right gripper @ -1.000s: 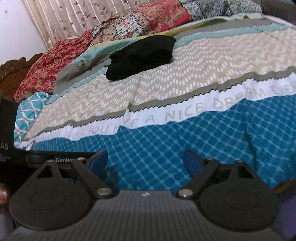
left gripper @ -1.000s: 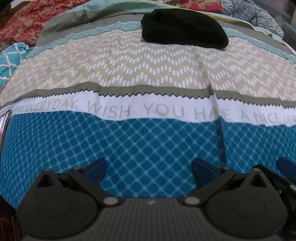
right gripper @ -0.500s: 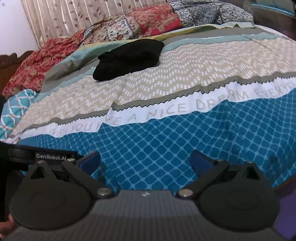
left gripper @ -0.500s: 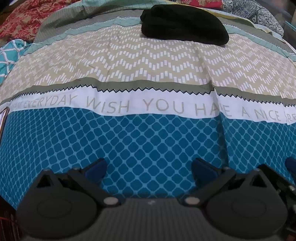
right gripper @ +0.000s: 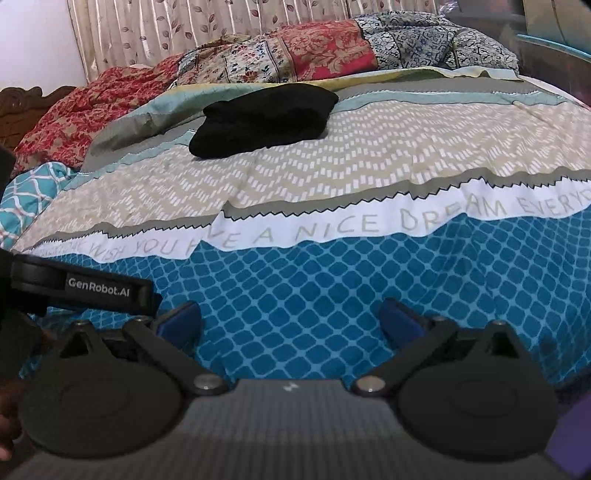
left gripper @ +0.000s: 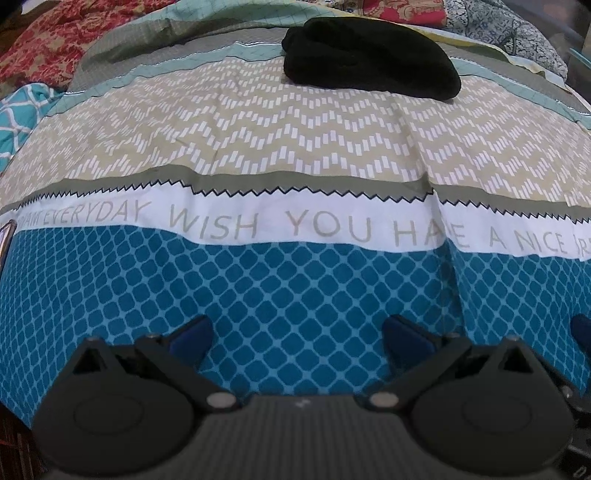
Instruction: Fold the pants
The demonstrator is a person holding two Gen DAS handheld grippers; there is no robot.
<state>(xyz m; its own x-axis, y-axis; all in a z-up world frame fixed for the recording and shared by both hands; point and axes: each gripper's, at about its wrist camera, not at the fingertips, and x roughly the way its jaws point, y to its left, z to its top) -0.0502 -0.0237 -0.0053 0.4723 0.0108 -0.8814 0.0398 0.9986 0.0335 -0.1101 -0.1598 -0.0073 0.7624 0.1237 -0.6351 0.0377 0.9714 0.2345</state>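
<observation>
Black pants point(left gripper: 369, 66) lie bunched in a compact heap on the far part of the bed, on the beige zigzag band of the bedspread point(left gripper: 295, 280). The right wrist view shows the same pants point(right gripper: 266, 118) up and left of centre. My left gripper point(left gripper: 297, 338) hovers over the blue lattice band near the bed's front edge, open, nothing between its blue pads. My right gripper point(right gripper: 290, 321) is open wide over the same blue band, also empty. Both are far from the pants.
Red floral and dark patterned quilts and pillows point(right gripper: 332, 55) pile along the head of the bed. A curtain point(right gripper: 184, 26) hangs behind. The other gripper's black body with white lettering point(right gripper: 96, 291) sits at the left of the right wrist view. A dark wooden bed frame point(right gripper: 22, 107) shows far left.
The right gripper's jaws spread slightly wider, and its view rolled and shifted so the pants sit more central and level. The left gripper's view barely changed.
</observation>
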